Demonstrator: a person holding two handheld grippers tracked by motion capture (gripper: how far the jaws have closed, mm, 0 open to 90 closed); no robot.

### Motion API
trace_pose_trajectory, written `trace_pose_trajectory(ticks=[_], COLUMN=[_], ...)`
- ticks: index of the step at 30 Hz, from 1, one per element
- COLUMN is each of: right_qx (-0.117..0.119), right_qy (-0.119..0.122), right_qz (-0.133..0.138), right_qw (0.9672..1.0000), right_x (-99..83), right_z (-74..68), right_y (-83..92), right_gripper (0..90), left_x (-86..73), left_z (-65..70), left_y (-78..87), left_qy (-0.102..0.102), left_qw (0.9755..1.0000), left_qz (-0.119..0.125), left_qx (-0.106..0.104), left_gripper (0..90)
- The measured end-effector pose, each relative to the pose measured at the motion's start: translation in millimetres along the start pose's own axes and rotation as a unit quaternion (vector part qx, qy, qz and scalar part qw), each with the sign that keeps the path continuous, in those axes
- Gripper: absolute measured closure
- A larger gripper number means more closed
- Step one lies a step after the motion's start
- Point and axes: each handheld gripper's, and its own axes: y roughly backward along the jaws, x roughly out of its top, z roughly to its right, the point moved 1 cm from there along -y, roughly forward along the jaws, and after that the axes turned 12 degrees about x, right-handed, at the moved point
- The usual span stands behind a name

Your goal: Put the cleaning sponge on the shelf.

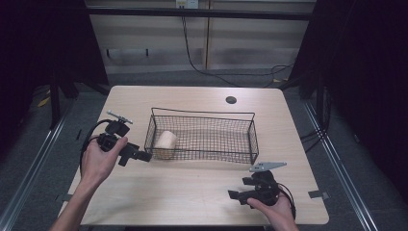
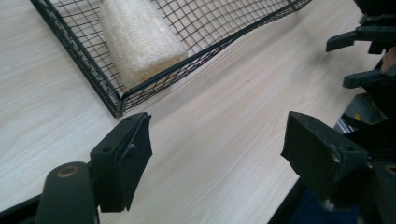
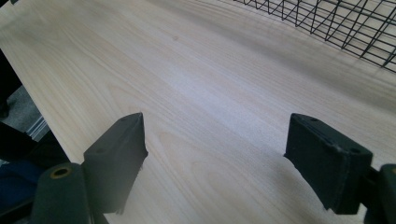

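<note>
the left gripper [image 1: 143, 156] sits just outside the near left corner of the wire basket [image 1: 251, 137], and its jaws are wide apart with nothing between them. a pale sponge roll [image 1: 166, 143] lies inside the basket at its left end, close to that corner. the right gripper [image 1: 233, 195] rests on the wooden table [image 1: 192, 192] near the front edge, well away from the basket, its jaws wide and empty too.

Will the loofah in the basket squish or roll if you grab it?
The loofah looks fibrous and spongy, so it would probably squash a little and feel light. Its rough surface should grip well, not slip. It lies on its side against the basket wall, so it might roll a bit if nudged.
</note>
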Motion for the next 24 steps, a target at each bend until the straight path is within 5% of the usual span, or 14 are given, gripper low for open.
trace_pose_trajectory(ticks=[8, 12, 24], right_qx=[0.001, 0.000, -0.004], right_qy=[-0.003, 0.000, -0.002], right_qz=[0.001, 0.000, 0.001], right_qw=[1.0000, 1.0000, 1.0000], right_x=[-0.2, -0.3, -0.6], right_z=[-0.1, -0.4, 0.2], right_y=[0.4, 0.5, 0.1], right_gripper=[19.6, 19.5, 19.5], left_x=[-31.0, -46.3, -84.4], left_z=[-4.5, -5.6, 4.6], left_y=[-3.7, -7.8, -15.5], left_qy=[-0.007, 0.020, 0.021], left_qw=[0.9998, 0.9990, 0.9989], left_qz=[0.017, 0.039, 0.040], left_qx=[-0.007, -0.012, -0.017], left_gripper=[23.2, 22.8, 21.7])
